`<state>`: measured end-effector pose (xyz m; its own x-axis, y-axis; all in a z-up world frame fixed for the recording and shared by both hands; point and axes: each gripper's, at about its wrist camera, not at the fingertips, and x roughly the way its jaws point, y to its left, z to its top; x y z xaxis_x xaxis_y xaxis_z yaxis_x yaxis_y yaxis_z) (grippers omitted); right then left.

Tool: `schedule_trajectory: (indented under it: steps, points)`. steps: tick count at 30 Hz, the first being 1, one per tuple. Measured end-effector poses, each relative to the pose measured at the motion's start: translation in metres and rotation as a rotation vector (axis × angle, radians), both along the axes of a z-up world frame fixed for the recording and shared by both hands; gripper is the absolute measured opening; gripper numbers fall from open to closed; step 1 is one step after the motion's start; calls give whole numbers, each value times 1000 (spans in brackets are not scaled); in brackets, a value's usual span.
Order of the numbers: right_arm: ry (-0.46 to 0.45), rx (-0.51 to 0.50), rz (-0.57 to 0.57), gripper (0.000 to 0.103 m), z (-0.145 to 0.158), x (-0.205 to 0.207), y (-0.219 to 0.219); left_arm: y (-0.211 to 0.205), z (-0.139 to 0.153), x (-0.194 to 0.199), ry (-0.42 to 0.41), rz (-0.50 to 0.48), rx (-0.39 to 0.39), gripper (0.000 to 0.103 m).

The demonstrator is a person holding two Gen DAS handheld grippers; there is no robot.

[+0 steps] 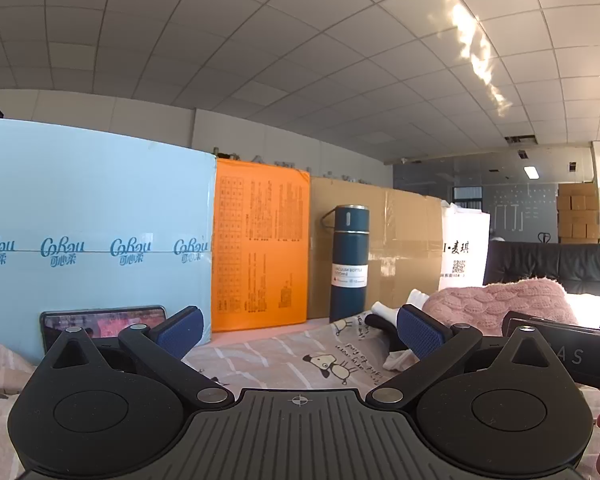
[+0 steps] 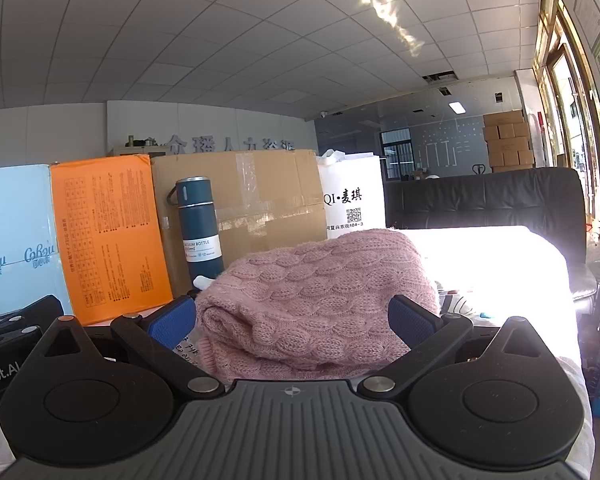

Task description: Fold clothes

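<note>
A pink cable-knit sweater (image 2: 320, 296) lies bunched on the bed, right in front of my right gripper (image 2: 296, 322). That gripper is open, its blue pads (image 2: 172, 322) standing to either side of the sweater's near edge. The sweater also shows at the right of the left wrist view (image 1: 500, 304). My left gripper (image 1: 298, 330) is open and empty, low over the patterned bedsheet (image 1: 280, 356). White and black socks (image 1: 388, 320) lie between it and the sweater. The right gripper's body (image 1: 560, 344) sits at the right edge of the left view.
A blue vacuum bottle (image 1: 349, 264) stands at the back before a cardboard box (image 1: 400, 240), with an orange box (image 1: 260, 248), a light blue carton (image 1: 92, 240) and a white bag (image 1: 464, 248) alongside. A phone (image 1: 100, 324) leans at left. A black sofa (image 2: 484, 196) stands behind.
</note>
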<state>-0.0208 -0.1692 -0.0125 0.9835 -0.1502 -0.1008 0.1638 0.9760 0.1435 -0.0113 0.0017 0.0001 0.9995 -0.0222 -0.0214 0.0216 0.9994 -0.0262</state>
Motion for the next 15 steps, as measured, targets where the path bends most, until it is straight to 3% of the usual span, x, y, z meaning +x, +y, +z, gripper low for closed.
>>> schedule_trajectory:
  steps: [15]
  points:
    - [-6, 8, 1, 103, 0, 0, -1, -1, 0, -1, 4, -2, 4, 103]
